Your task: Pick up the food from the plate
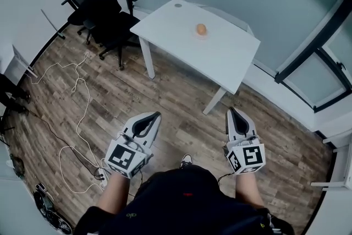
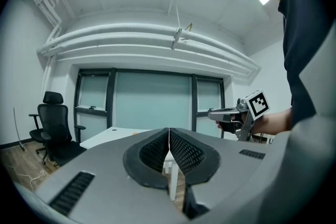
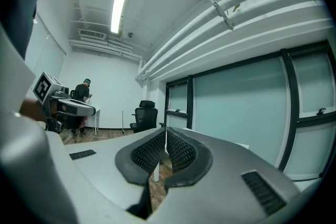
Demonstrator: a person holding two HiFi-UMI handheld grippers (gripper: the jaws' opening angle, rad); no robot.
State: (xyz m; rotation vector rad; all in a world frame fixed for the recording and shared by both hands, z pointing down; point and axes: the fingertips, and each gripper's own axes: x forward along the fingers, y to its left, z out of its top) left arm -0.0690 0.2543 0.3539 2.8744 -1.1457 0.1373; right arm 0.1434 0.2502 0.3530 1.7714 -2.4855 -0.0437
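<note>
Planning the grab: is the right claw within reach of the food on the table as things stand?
Probably not: the right claw is shut, over floor well short of the table. Nothing blocks the food.

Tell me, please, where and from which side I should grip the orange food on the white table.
Grip the food across its middle, coming down from above: it looks small and rounded, and nothing stands beside it on the table.

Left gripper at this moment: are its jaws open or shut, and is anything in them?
Shut and empty. In its own view the left gripper shows both jaws meeting along one line, with nothing between them.
</note>
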